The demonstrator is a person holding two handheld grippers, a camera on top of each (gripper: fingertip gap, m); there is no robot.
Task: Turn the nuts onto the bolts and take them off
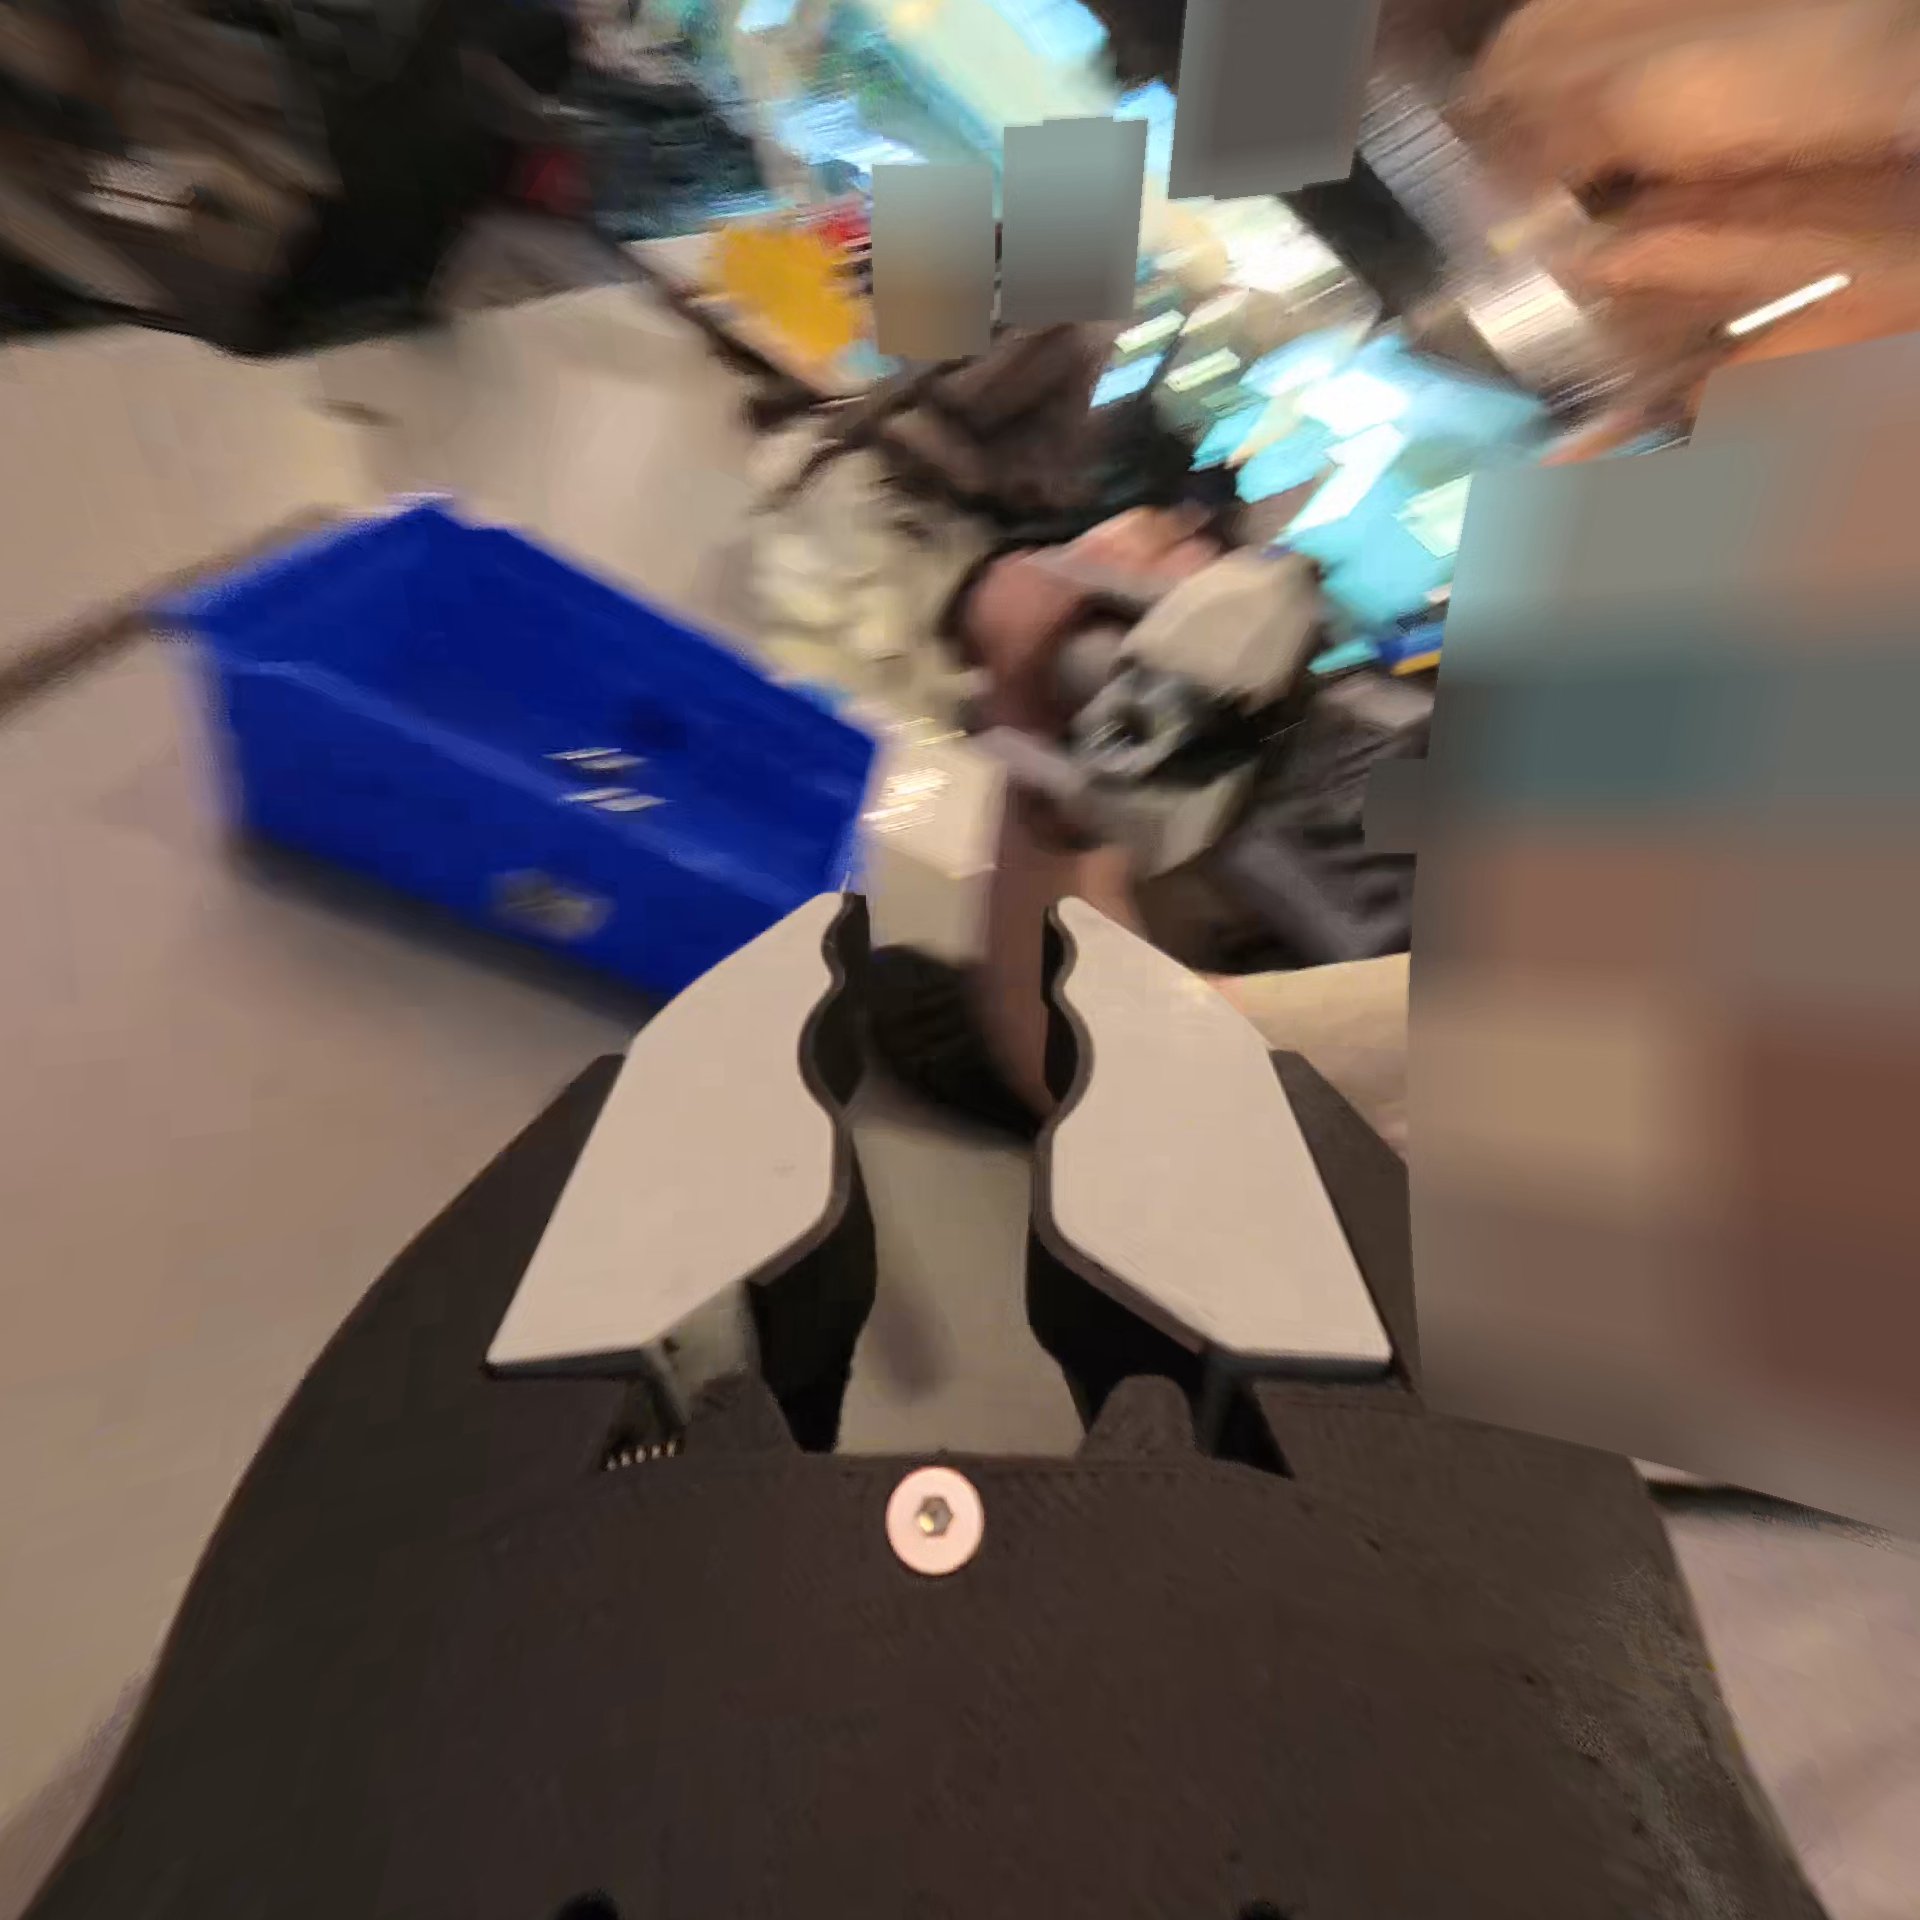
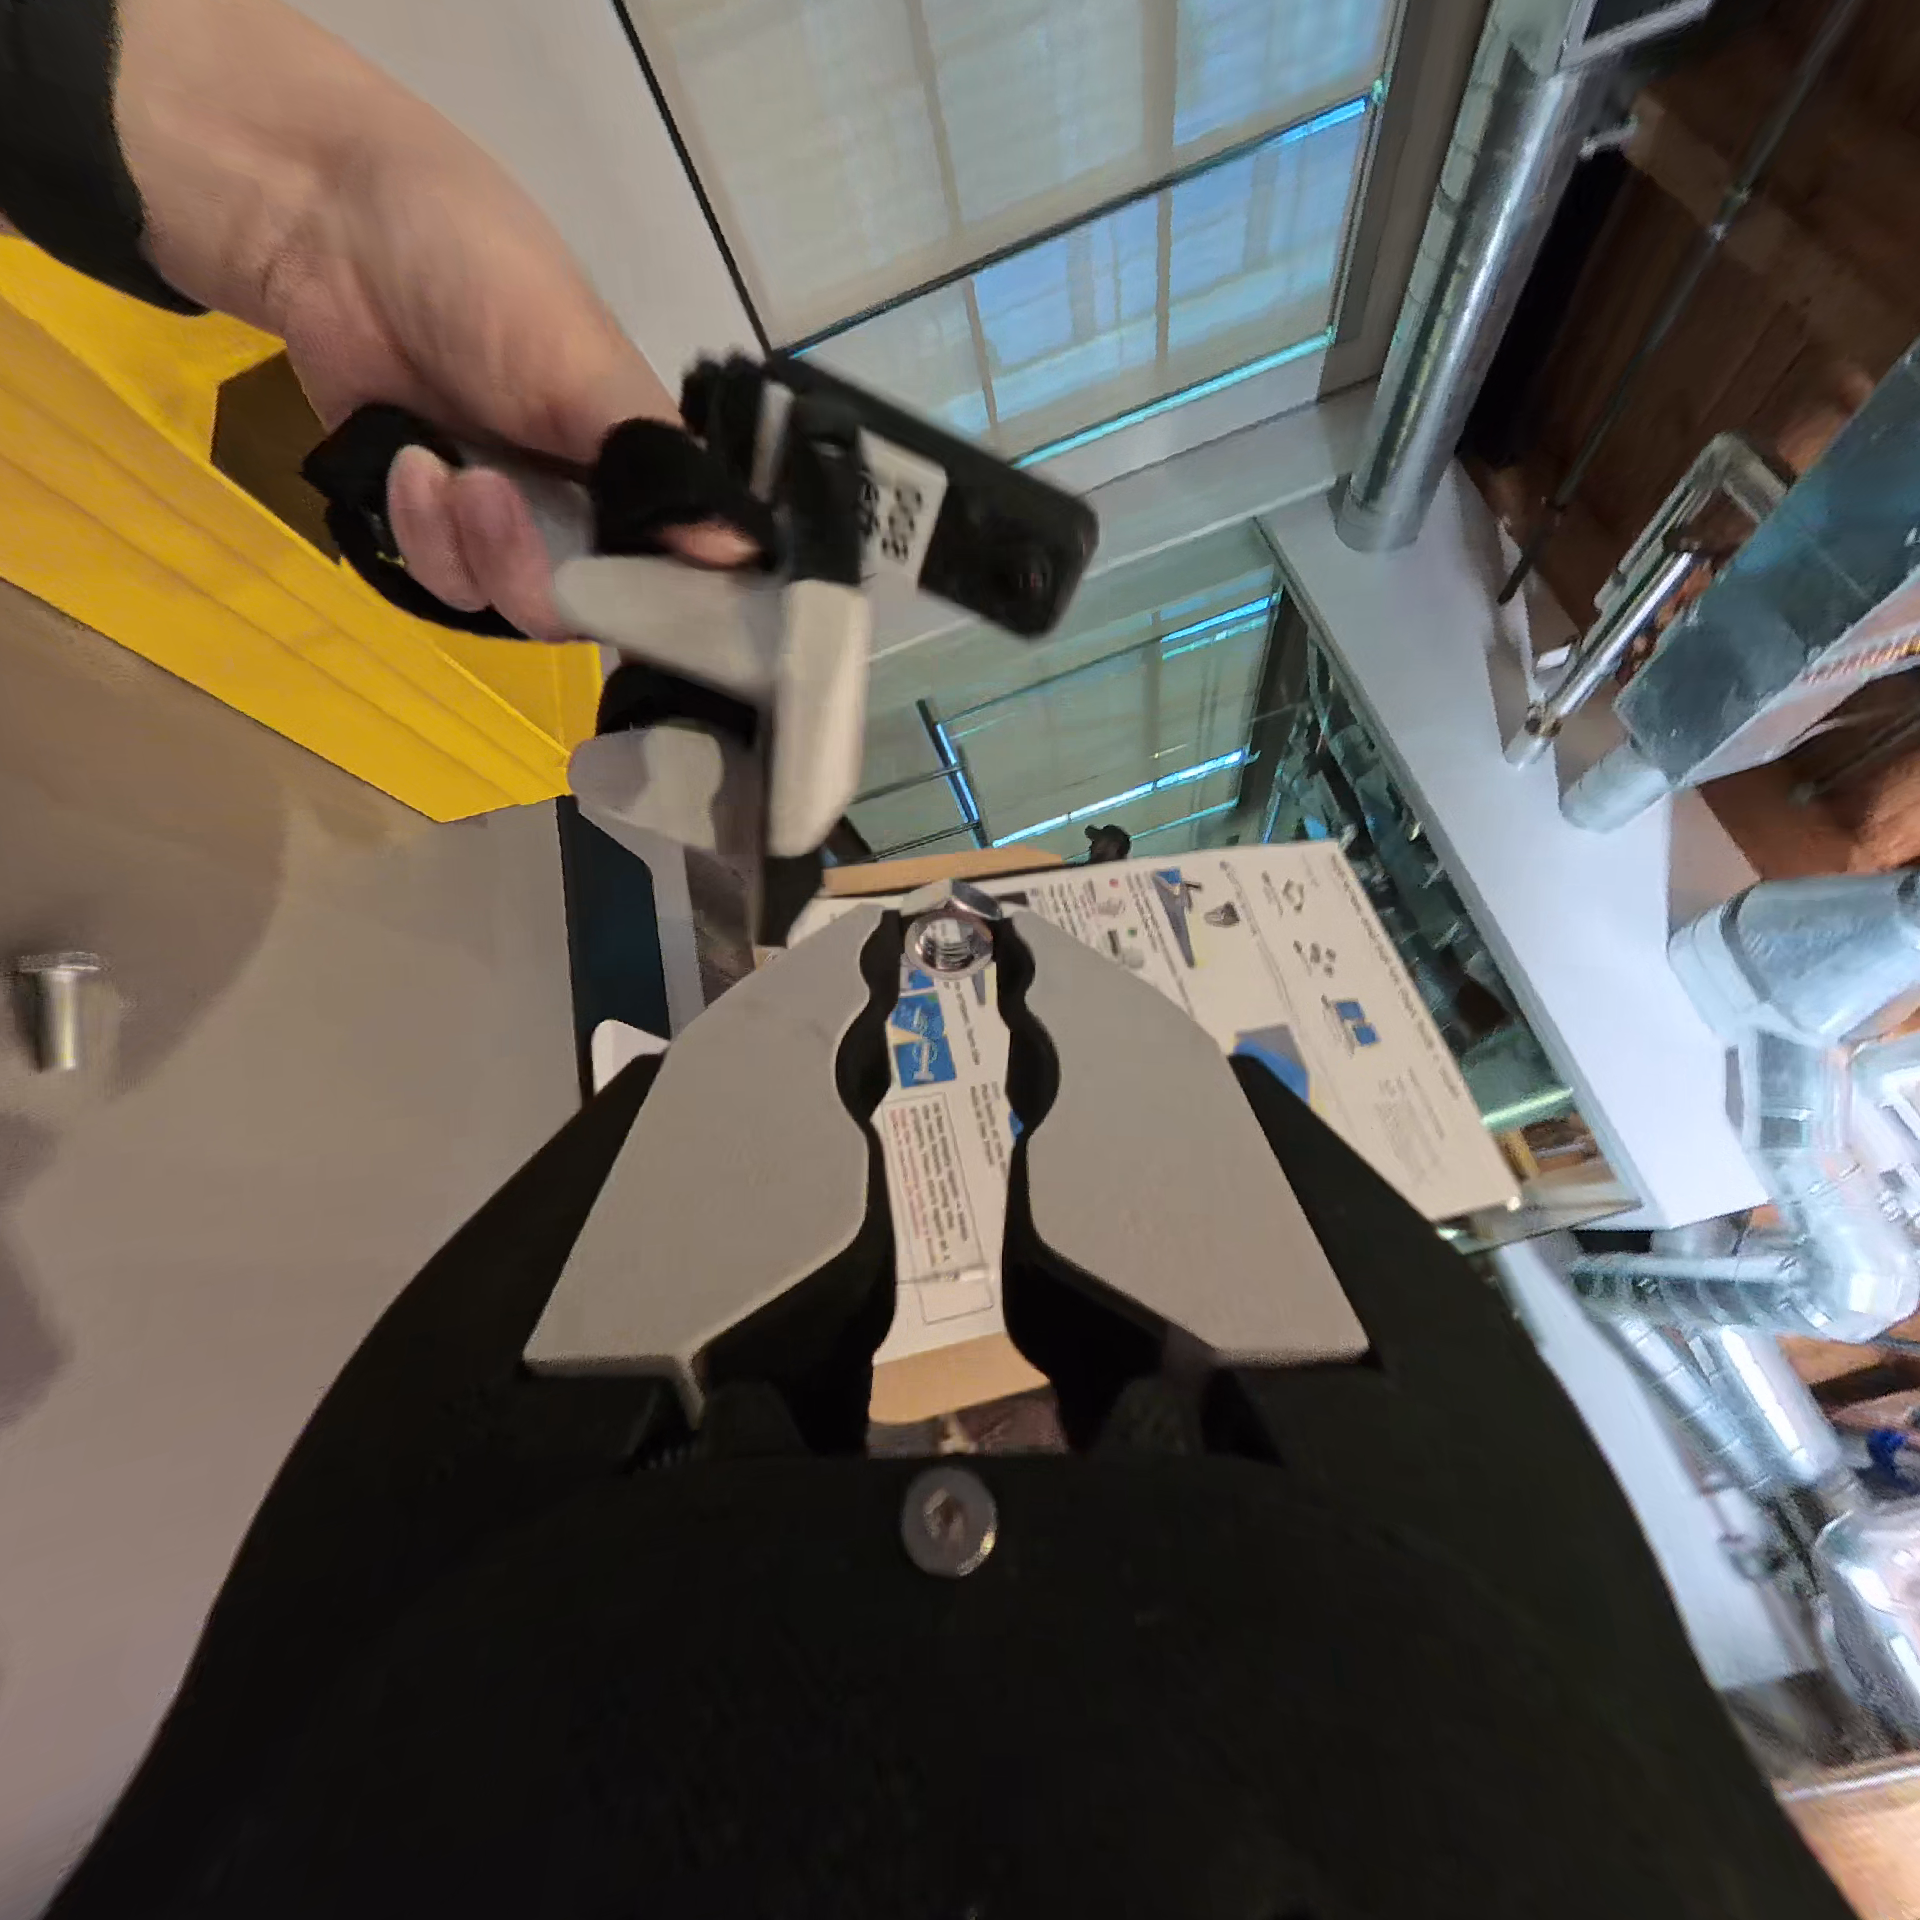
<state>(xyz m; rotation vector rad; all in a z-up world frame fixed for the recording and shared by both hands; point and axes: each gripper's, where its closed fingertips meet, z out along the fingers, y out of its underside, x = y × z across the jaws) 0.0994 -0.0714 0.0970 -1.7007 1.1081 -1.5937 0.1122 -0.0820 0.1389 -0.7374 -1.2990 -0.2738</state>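
Note:
My right gripper [image 2: 945, 925] is shut on a silver nut [image 2: 948, 943], held end-on between the fingertips and lifted off the table. A silver bolt [image 2: 62, 1003] lies on the grey table [image 2: 260, 1143] at the far left. My left gripper [image 1: 951, 914] is open and empty, raised above the table; its view is blurred by motion. In the right wrist view a hand [image 2: 343, 260] holds the left gripper [image 2: 727, 717] just above and left of the nut. The right gripper [image 1: 1143, 717] shows blurred ahead in the left wrist view.
A blue bin [image 1: 499, 748] stands on the table to the left of the left gripper. A yellow bin [image 2: 208, 540] sits at the far left of the right wrist view. A printed sheet on cardboard [image 2: 1299, 1018] lies beyond the right gripper's tips.

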